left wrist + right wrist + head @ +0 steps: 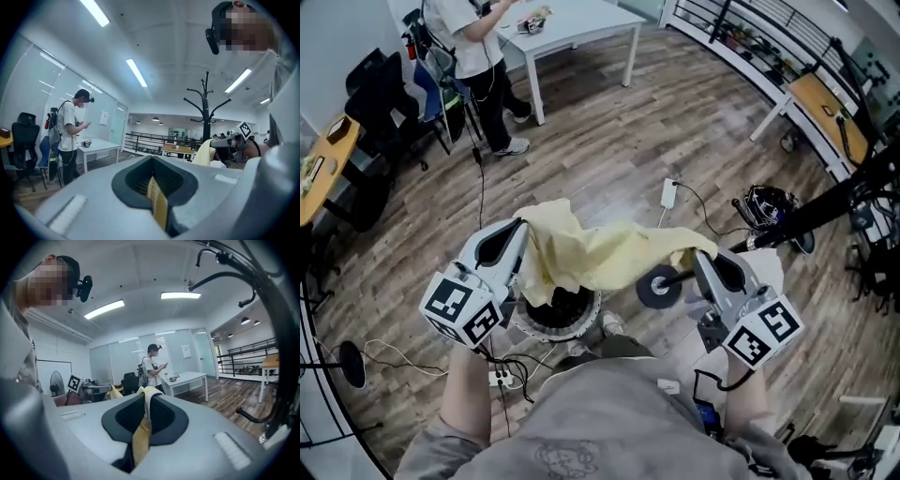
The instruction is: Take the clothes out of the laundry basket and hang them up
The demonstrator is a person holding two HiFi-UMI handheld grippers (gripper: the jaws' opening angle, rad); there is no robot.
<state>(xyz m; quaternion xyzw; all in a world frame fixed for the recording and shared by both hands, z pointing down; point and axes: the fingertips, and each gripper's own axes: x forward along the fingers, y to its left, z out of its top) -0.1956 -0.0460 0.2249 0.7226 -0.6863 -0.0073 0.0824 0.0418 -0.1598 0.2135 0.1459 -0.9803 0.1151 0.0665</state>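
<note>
**Head view.** We are holding one yellow garment (600, 251) stretched between the left gripper (517, 234) and the right gripper (701, 258). It is hanging clear above the laundry basket (530, 330), which is sitting at 6 o'clock of the cloth on the wood floor (609, 141). The basket is round, pale-rimmed and dark inside; we cannot tell whether more clothes are lying in it. The black coat stand (811, 214) is reaching in from 3 o'clock. Our judgement: lifting out is done for this piece, hanging is not.

**Left gripper view.** The fingers (133, 180) are clamping shut on a thin yellow fold. The cloth is looking soft, limp and matte. The stand, a slim pole with curved hooks, is rising at 1 o'clock, with nothing on it that we are seeing.

**Right gripper view.** The fingers here are closed on another edge of the same garment, with the fold bunching up out of dark ribbed pads. A curved black hook is arching overhead at 1 o'clock.
</note>
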